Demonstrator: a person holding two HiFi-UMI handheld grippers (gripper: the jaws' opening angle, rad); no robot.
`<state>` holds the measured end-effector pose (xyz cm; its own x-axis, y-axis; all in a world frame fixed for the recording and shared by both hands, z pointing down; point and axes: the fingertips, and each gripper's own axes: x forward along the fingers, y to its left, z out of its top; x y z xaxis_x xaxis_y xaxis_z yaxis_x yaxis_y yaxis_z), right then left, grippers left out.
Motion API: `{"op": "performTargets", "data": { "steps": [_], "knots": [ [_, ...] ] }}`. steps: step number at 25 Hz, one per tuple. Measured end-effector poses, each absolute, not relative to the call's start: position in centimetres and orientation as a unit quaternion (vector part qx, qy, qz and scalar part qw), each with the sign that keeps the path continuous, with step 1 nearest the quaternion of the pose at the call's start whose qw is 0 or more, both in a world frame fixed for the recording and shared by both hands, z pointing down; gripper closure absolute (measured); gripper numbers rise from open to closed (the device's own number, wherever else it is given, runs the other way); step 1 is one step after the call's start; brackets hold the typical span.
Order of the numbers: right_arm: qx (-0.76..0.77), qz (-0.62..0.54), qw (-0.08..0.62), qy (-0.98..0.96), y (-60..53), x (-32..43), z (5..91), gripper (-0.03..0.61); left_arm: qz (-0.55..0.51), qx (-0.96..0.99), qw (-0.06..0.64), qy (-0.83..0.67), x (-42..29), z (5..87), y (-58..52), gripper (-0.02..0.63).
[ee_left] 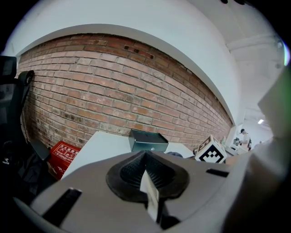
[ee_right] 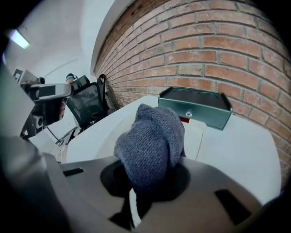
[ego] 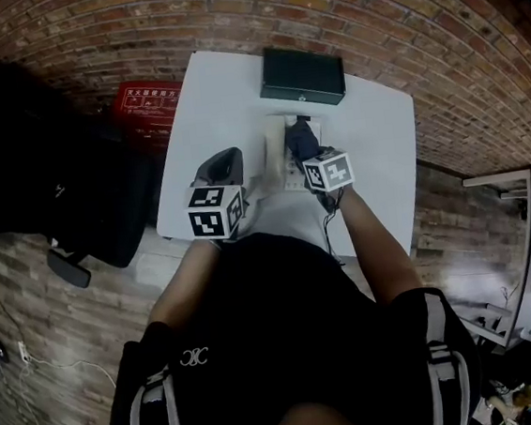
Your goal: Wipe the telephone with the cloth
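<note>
Grey-blue knit cloth (ee_right: pixel 150 143) sat bunched in your right gripper (ego: pixel 314 154), jaws pinched on it w/ the wad bulging out past the tips. It hung over the telephone (ego: pixel 277 147), low above it; contact couldn't be told. The phone was a pale cream unit lying mid-table, just your side of the dark green metal box (ego: pixel 301 74). In the right gripper view the wad blocked most of the phone, so only a cream panel showed to its right. Your left gripper (ego: pixel 227 159) was just left of the phone, jaws pressed together w/ nothing between them, and its own body filled the lower half of the left gripper view. The box stood near the table's far edge, close to the wall, and nothing else lay near the phone. Off the table's left side, a red box (ego: pixel 147 101) w/ white print sat on the floor by the wall, and a black office chair (ego: pixel 24 157) stood beside it. The surface was a plain white table (ego: pixel 371 139), the far wall was red-brown brick (ee_left: pixel 113 91), and the floor (ego: pixel 59 313) was wood-look planks. Past the brick wall's end, both gripper views showed a white-walled, brightly lit room area. Counts: 1 phone, 1 cloth, 1 metal box, 1 red box, 1 chair, 2 grippers, each w/ 1 marker cube.
</note>
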<state>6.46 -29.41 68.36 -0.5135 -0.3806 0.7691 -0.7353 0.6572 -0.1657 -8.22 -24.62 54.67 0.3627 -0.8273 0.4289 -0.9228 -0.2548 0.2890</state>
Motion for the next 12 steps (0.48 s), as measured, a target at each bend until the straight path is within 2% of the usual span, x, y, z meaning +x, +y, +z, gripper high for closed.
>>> {"op": "performTargets", "data": {
  "steps": [6, 12],
  "knots": [
    [0.338, 0.277, 0.331, -0.836, -28.5, 6.3, 68.7, 0.541, 0.093, 0.786, 0.256, -0.556, -8.3, 54.8, -24.8, 0.618],
    [0.338, 0.270, 0.349, -0.832, -27.2, 6.8, 69.0, 0.541, 0.096, 0.790, 0.256, -0.549, -7.9, 55.0, -24.8, 0.618]
  ]
}}
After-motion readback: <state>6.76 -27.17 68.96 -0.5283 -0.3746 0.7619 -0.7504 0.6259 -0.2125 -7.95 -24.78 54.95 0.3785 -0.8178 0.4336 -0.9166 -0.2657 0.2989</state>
